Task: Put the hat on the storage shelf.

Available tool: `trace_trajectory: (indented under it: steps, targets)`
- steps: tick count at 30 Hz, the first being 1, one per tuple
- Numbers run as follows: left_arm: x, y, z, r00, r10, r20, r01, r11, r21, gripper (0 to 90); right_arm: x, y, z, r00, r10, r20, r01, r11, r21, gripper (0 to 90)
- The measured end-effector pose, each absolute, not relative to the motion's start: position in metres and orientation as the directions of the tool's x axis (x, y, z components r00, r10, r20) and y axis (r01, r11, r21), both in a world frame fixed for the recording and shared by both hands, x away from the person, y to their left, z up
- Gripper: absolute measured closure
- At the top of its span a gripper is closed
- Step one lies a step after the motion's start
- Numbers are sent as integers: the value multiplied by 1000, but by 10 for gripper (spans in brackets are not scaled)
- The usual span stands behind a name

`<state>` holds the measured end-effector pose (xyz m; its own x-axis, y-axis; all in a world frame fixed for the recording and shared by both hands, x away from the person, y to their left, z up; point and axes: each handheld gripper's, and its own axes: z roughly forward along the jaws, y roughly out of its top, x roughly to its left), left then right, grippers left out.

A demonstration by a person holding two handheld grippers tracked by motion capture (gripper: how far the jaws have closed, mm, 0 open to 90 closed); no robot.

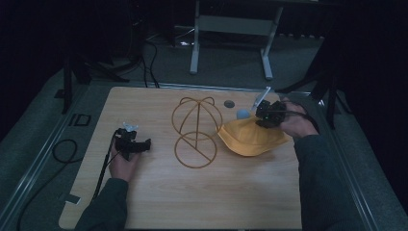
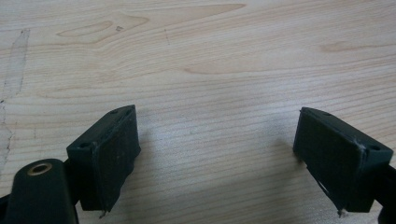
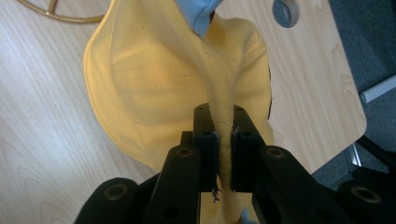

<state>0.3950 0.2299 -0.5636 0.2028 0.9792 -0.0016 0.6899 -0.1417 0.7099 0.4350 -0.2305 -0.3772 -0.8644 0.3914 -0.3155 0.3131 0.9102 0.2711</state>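
Our right tongs [image 3: 223, 154] pinch a fold of the yellow hat [image 1: 250, 137], which lies at the right of the surface [image 1: 159, 202] beside the wire stand [image 1: 196, 132]. We judge it belongs on that stand, so we should lift high and keep the brim from snagging. Our left tongs [image 2: 217, 154], spread and empty, could steady the stand.

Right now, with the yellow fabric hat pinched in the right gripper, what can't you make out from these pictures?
- Yellow fabric hat: its underside, hidden by its own folds in the right gripper view.
- Pale blue piece: cut off by that view's top edge; what it is, unclear.
- Small round grey spot on the wooden table: too small in the high view to identify.
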Motion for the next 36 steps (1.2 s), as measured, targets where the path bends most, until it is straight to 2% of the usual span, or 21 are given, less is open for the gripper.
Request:
trace_trajectory:
  steps: [36]
  targets:
    - [395,230,-563,203,979,-1,691,-143,709,145,424,-263,-325,-834,467,-293,347,858,378,839]
